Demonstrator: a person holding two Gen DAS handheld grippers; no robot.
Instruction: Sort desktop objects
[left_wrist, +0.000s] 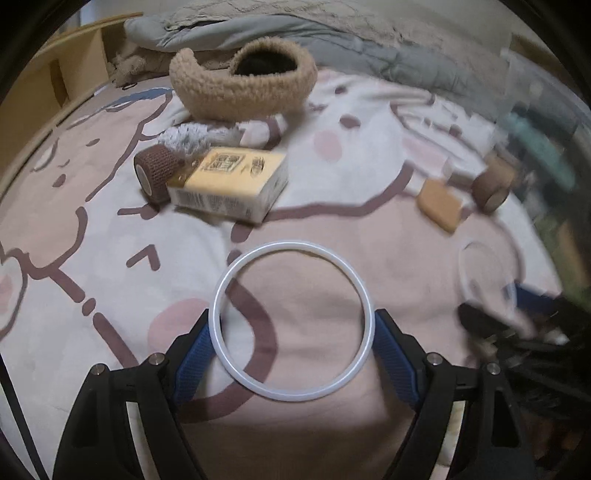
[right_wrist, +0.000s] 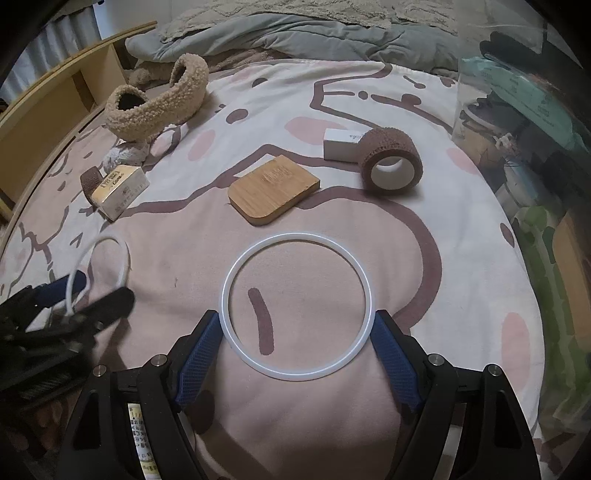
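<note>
Sorting barely begun, judging by the scatter on the cartoon-print bedsheet (right_wrist: 461, 236). Left to right: one fleecy tan slipper (right_wrist: 155, 99), one yellow carton (right_wrist: 120, 192), one bamboo block (right_wrist: 273, 190), one white box (right_wrist: 341, 144), two brown bandage rolls (right_wrist: 391, 160), (right_wrist: 90, 181). Two white silicone rings: left gripper (left_wrist: 293, 325) spans one (left_wrist: 291, 321), right gripper (right_wrist: 297, 325) the other (right_wrist: 297, 308), each gripped across its width.

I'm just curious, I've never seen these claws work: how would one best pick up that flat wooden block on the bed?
Grip the wooden block across its two long straight sides, coming from above: it lies flat, so only its thin edges offer hold.
</note>
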